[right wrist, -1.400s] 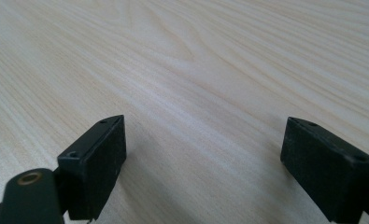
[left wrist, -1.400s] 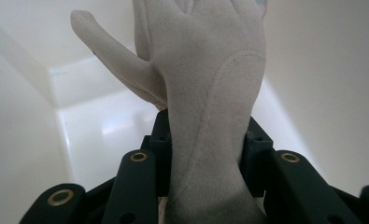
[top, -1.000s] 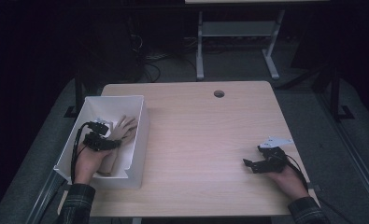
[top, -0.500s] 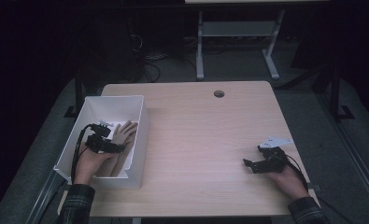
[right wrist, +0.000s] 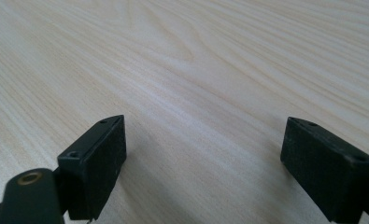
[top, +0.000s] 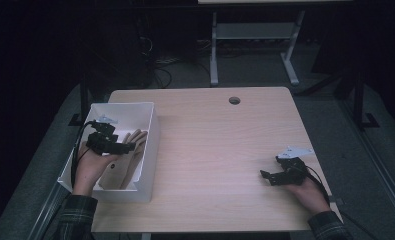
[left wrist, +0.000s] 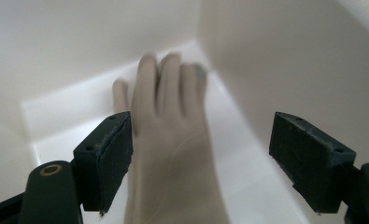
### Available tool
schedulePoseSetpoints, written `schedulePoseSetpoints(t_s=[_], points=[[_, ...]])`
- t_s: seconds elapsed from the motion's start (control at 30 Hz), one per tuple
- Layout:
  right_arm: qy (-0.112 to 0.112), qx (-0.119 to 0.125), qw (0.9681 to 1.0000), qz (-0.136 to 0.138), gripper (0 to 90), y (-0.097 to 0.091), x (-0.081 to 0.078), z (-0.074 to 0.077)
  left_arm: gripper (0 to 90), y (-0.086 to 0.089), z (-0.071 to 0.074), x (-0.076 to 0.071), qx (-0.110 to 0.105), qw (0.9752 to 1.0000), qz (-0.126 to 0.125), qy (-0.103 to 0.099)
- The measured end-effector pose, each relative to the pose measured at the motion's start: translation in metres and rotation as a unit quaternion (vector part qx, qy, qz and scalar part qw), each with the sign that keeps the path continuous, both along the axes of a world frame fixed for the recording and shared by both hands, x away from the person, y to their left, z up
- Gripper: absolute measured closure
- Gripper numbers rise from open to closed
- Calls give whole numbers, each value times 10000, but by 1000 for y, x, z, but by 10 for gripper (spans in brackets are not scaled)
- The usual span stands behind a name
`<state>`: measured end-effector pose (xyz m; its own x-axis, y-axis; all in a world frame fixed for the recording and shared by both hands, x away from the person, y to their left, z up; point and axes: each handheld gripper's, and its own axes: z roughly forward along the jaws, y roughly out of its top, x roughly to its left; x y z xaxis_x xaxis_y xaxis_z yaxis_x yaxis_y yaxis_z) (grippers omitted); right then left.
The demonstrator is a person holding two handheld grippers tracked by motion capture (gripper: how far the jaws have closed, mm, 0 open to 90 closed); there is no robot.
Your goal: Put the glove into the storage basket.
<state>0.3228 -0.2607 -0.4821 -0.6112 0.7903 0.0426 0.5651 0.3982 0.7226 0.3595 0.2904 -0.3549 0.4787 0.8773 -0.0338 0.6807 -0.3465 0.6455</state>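
A tan rubber glove (top: pixel 126 152) lies flat on the floor of a white box (top: pixel 148 150) at the left side of the high view. In the left gripper view the glove (left wrist: pixel 168 140) points its fingers toward the far corner of the box (left wrist: pixel 275 60).

The left gripper (top: pixel 131 147) hangs just above the glove. Its jaws have just been opening and now stand wide apart. The glove shows below the gap, but the pads do not press on it.

The right gripper (top: pixel 265 176) sits at the lower right of the high view, low over the bare wooden table (top: pixel 220 145). Its jaws are wide apart too, with nothing between them.
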Motion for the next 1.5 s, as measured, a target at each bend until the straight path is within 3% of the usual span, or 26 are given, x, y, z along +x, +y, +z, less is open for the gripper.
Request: schedulePoseSetpoints(t_s=[0.07,0.3,0.33,0.6,0.77,0.87,0.97,1.07,1.2,1.5], points=[[-1,0,10000,-1,139,0,0,0,212,-10,13,-2,-93,9998,-157,-96],[3,3,10000,-4,139,0,0,0,212,-45,38,-6,-340,9971,-626,-279],[-2,1,10000,0,139,0,0,0,213,-45,38,-6,-340,9971,-626,-279],[-2,2,10000,1,139,0,0,0,213,-92,48,-10,-728,9893,-1229,-311],[-1,3,10000,-1,139,0,0,0,213,-111,46,-13,-828,9861,-1394,-355],[1,7,10000,-1,140,0,0,0,223,-134,37,-15,-857,9829,-1593,-355],[0,3,10000,1,140,0,0,0,223,-147,30,-17,-867,9819,-1654,-327],[2,9,10000,8,139,0,0,0,223,-165,17,-21,-833,9793,-1817,-319],[1,10,10000,12,139,0,0,0,223,-178,4,-25,-736,9777,-1942,-299],[2,10,10000,25,140,0,0,0,223,-202,-45,-37,-535,9744,-2182,-120]])
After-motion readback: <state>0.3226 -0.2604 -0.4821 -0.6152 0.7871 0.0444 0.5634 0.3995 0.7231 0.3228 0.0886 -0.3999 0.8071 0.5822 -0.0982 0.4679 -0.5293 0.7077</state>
